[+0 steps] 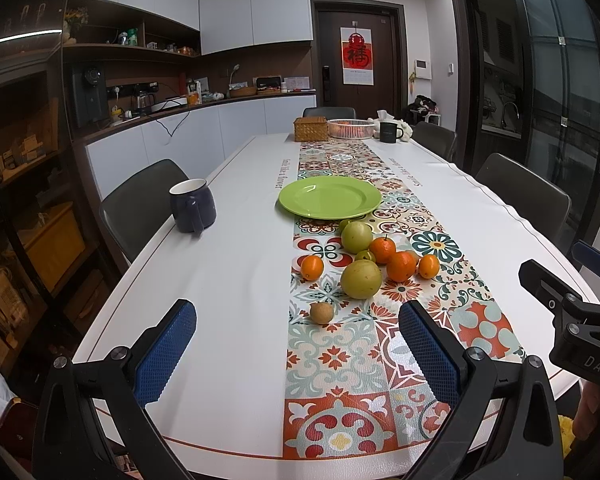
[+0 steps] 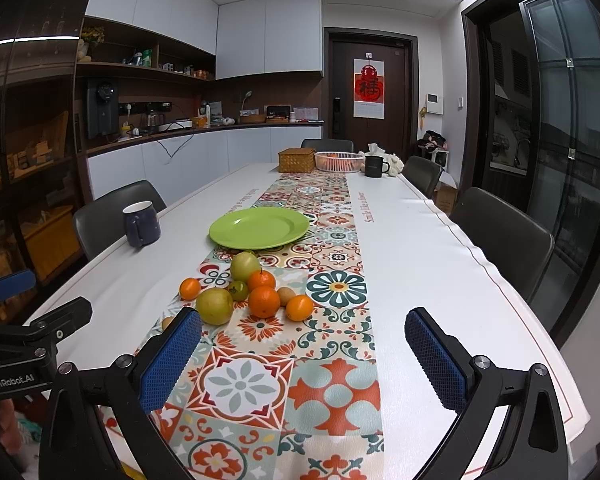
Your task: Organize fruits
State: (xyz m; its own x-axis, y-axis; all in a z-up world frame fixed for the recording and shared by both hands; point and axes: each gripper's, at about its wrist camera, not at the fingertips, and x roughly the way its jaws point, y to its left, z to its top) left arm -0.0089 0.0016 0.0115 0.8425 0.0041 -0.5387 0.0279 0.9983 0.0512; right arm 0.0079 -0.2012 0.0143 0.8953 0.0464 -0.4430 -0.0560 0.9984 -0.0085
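A pile of fruit lies on the patterned runner: two large green-yellow fruits, several oranges, a small green fruit and a small brown fruit. An empty green plate sits just beyond the pile. My left gripper is open and empty, near the table's front edge, short of the brown fruit. My right gripper is open and empty, in front of the pile and to its right.
A dark blue mug stands at the left table edge. A wicker box, a white basket and a black mug stand at the far end. Chairs line both sides of the table.
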